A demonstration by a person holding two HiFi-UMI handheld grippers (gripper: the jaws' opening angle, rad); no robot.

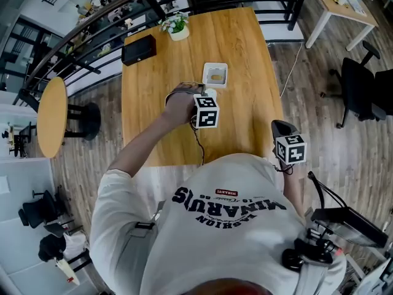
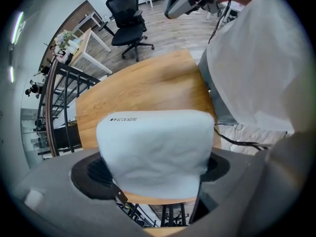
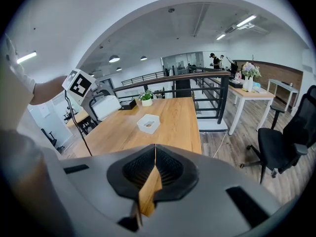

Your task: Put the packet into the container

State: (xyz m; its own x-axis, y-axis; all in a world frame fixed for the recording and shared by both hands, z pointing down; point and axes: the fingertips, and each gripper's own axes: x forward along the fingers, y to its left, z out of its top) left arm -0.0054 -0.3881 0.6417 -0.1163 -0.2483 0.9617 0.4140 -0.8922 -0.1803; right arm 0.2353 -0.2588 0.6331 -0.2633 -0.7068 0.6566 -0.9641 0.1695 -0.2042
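Note:
A white pillow-like packet fills the space between my left gripper's jaws, which are shut on it. In the head view the left gripper hovers over the wooden table, just short of the white square container, which has something brownish inside. From the right gripper view the packet hangs to the left of the container. My right gripper is shut with nothing in it, held off the table's near right corner.
A black box and a potted plant stand at the table's far end. A round side table is to the left, an office chair to the right, and a black railing beyond.

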